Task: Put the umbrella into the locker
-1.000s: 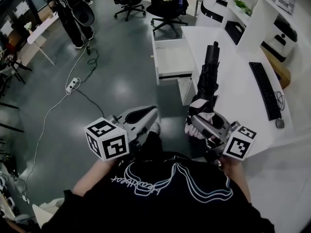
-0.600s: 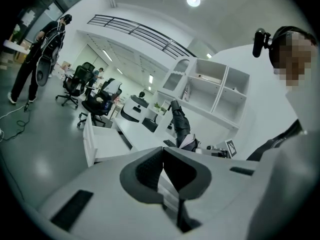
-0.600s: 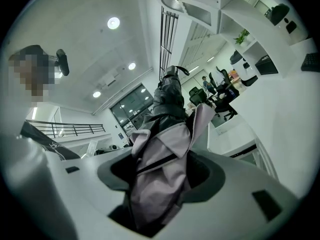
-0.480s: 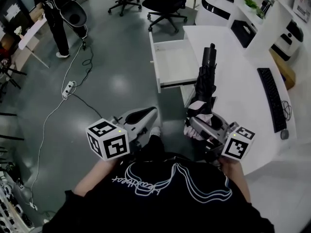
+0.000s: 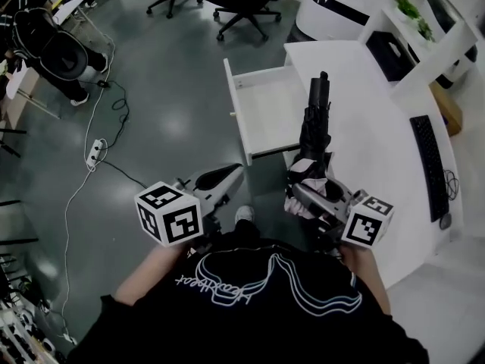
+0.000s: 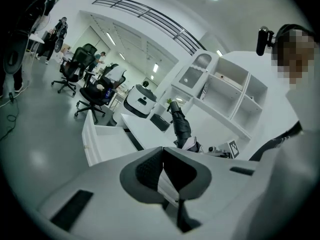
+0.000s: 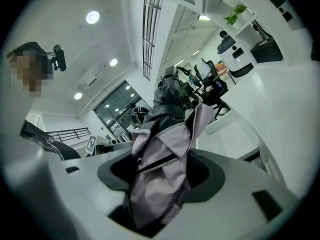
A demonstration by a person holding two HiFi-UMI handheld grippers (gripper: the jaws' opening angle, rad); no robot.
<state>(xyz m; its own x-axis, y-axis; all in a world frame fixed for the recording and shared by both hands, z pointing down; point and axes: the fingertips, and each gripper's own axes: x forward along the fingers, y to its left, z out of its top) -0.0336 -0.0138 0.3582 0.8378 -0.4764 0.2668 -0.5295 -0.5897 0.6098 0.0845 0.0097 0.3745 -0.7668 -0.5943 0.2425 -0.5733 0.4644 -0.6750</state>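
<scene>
Right gripper view shows it best: the right gripper [image 7: 159, 176] has its pads squeezed onto the pale, bunched fabric end of the folded umbrella [image 7: 167, 134]. The jaws sit partway apart only because that wad of cloth fills the gap. Grabbing the soft end looks like the sensible choice, since it squashes and gives the pads something to bite. It also leaves the stiff dark part sticking out front as the bit that goes in first. The left gripper [image 6: 162, 171] has its jaws pressed together with nothing in them, so it's pretty much a spare hand right now, held low and off to the side. From the head view, the umbrella [image 5: 314, 123] runs straight out along the right gripper's own line. Its long axis points away from the person, dark stubby end (handle, most likely) farthest out. It's in the air, not resting on anything, lined up just beside the right edge of the open white drawer [image 5: 236, 112], over the near edge of the white desk [image 5: 371, 112]. That drawer is presumably the "locker" here. The umbrella isn't in it yet, so the put-away part is still to come.
</scene>
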